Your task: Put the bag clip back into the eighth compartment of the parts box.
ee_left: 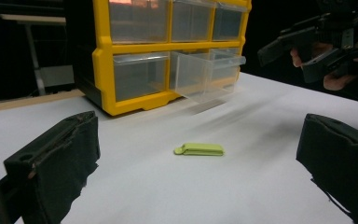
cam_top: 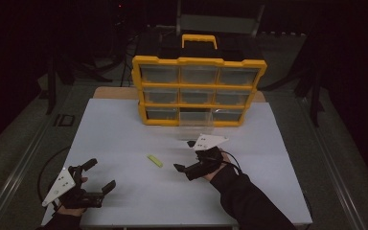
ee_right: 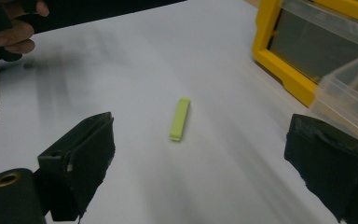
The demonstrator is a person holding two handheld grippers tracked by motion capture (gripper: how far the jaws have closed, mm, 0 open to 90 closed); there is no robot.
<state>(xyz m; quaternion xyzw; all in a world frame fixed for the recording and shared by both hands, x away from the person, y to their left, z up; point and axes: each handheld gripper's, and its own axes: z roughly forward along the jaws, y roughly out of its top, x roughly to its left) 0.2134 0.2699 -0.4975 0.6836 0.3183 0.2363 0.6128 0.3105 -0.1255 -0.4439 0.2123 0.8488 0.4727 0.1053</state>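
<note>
The green clip (cam_top: 155,160) lies flat on the white table (cam_top: 124,129), between the two grippers and touching neither. The left gripper (cam_top: 99,176) sits near the front edge, jaws spread. The right gripper (cam_top: 184,155) hovers just right of the clip, jaws spread, before the organizer's (cam_top: 199,91) pulled-out drawer (cam_top: 196,125).

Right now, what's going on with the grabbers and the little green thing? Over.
Left gripper open, empty. Right gripper open, empty. Green clip flat on the white table, between the grippers, untouched. Bottom-middle drawer of the yellow organizer pulled out. Nothing in the way.
</note>
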